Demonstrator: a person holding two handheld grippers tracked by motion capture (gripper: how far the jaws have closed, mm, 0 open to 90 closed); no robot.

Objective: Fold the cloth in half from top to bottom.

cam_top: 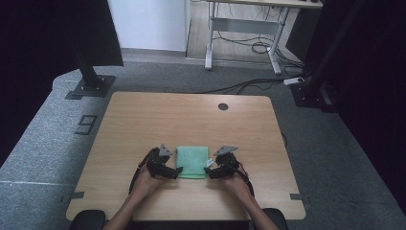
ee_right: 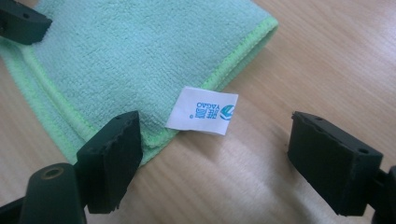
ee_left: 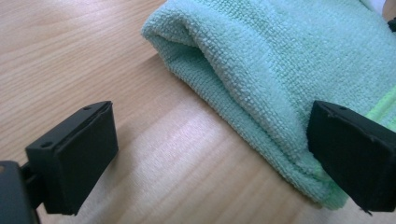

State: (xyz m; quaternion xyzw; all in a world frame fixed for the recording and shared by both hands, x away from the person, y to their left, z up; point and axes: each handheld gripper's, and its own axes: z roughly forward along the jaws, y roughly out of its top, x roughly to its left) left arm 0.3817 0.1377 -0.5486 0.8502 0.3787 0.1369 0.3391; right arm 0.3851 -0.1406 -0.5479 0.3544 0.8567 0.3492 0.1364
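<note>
A folded mint-green microfibre cloth point(cam_top: 192, 162) with a brighter green stitched hem lies flat on the pale wood-grain counter point(cam_top: 143, 120), near its front edge and between the two hand-held tools. The left gripper point(cam_top: 178, 171) sits at the cloth's left front corner, its jaws standing wide apart and holding nothing; in the left gripper view the rolled fold point(ee_left: 224, 93) of the cloth lies between them, one jaw just at the cloth's edge. The right gripper point(cam_top: 208, 172) sits at the right front corner, jaws likewise spread and empty, with the small white printed care label point(ee_right: 201, 111) lying between them and one jaw just over the hemmed corner. To take the corners cleanly, each tool would probably do best sliding its lower jaw under all the layers before closing, and the right one should catch the hem rather than the label alone. Both forearms enter from the near edge, angled inward, hands low to the counter and jaws pointing toward the cloth; whether any jaw actually touches the fabric is hard to tell.
</note>
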